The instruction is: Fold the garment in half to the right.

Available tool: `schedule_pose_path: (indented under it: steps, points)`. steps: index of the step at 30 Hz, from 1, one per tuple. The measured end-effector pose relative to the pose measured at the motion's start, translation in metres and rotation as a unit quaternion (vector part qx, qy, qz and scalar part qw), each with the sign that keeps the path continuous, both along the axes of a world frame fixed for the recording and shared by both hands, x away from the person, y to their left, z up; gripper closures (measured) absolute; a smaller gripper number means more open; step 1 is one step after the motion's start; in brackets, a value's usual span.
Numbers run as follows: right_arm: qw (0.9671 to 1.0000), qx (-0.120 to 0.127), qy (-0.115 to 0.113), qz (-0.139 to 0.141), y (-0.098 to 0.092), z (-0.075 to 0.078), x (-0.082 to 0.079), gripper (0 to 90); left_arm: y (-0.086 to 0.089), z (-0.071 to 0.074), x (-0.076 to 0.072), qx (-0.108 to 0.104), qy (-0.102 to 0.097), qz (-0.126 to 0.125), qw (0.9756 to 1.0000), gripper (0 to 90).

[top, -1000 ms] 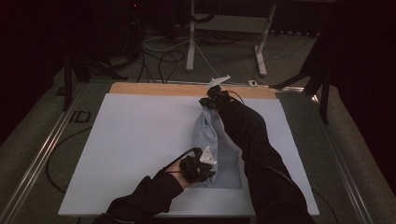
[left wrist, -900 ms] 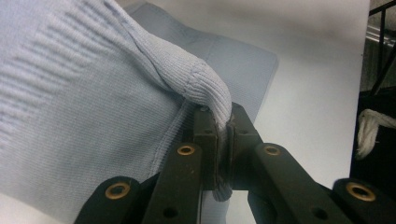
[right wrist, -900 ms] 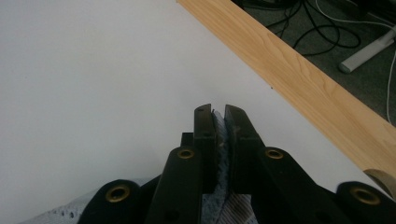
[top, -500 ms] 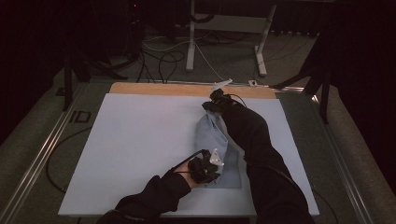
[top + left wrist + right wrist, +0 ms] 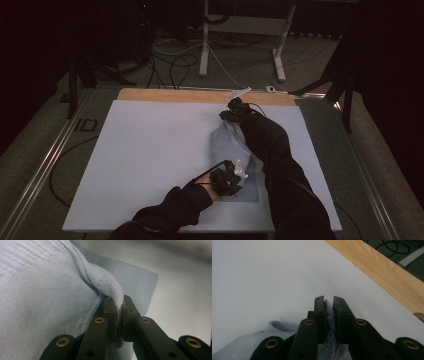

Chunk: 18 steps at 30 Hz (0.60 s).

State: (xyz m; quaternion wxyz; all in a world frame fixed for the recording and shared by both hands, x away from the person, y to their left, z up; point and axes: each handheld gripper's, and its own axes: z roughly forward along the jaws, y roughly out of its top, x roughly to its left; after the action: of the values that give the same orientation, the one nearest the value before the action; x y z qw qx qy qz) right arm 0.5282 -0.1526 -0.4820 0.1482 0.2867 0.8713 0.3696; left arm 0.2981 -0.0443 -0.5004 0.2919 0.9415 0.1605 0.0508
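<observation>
- One light blue knit garment [image 5: 235, 150] lies on the white board [image 5: 150, 165], right of centre, running from the near edge toward the far wooden strip [image 5: 175, 95]; partly hidden under the right forearm
- Left gripper [image 5: 231, 176] at the garment's near end; in the left gripper view its jaws are pressed together on a ribbed edge [image 5: 112, 286] of the fabric, the rib bunching up and over the tips; rest of the cloth [image 5: 40, 297] spreads flat to the left
- Right gripper [image 5: 231, 111] at the far end, near the wooden strip; in the right gripper view its jaws pinch a thin fold of blue knit [image 5: 329, 315] between them; a collar-like curve of cloth [image 5: 277, 326] sits low left; bare board ahead
- Step in hand, as I judge it: folding or straightening the garment, both ends gripped and the cloth drawn lengthwise between the two grippers
- Next move likely calls for both pinches to hold while one end is carried over the other, or the cloth is lowered flat; the two hands need to move evenly so the fold does not skew; thin pinch on the right could slip if pulled hard
- Counts: one garment; two grippers, both clamped on it; one white board; one wooden strip; two forearms in dark sleeves; cables [image 5: 170, 70] and a white frame [image 5: 240, 25] on the floor beyond the table
</observation>
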Motion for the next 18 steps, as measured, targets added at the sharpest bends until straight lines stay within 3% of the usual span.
schedule_pose_path:
  steps: [2,3,6,11,18]
  points:
    - [1.0,0.0,0.004,-0.002,-0.001,0.0,0.0,68.2,-0.001,0.0,-0.001,-0.002,-0.001,-0.005,1.0,85.5]
    - [1.0,0.0,0.003,-0.004,-0.001,0.001,-0.001,58.5,-0.001,0.0,-0.002,-0.004,-0.002,-0.005,1.0,83.5]
    - [1.0,-0.001,0.001,-0.01,-0.003,0.003,-0.001,38.6,-0.002,0.0,-0.006,0.002,-0.007,-0.015,0.9999,72.2]
    - [0.9996,0.008,0.025,-0.015,-0.01,0.005,-0.002,13.7,-0.003,0.001,-0.013,-0.013,0.001,-0.03,0.9995,60.0]
    - [0.9989,0.023,0.034,-0.021,-0.019,0.01,-0.005,9.5,-0.002,0.008,-0.016,-0.024,0.002,-0.039,0.999,49.2]
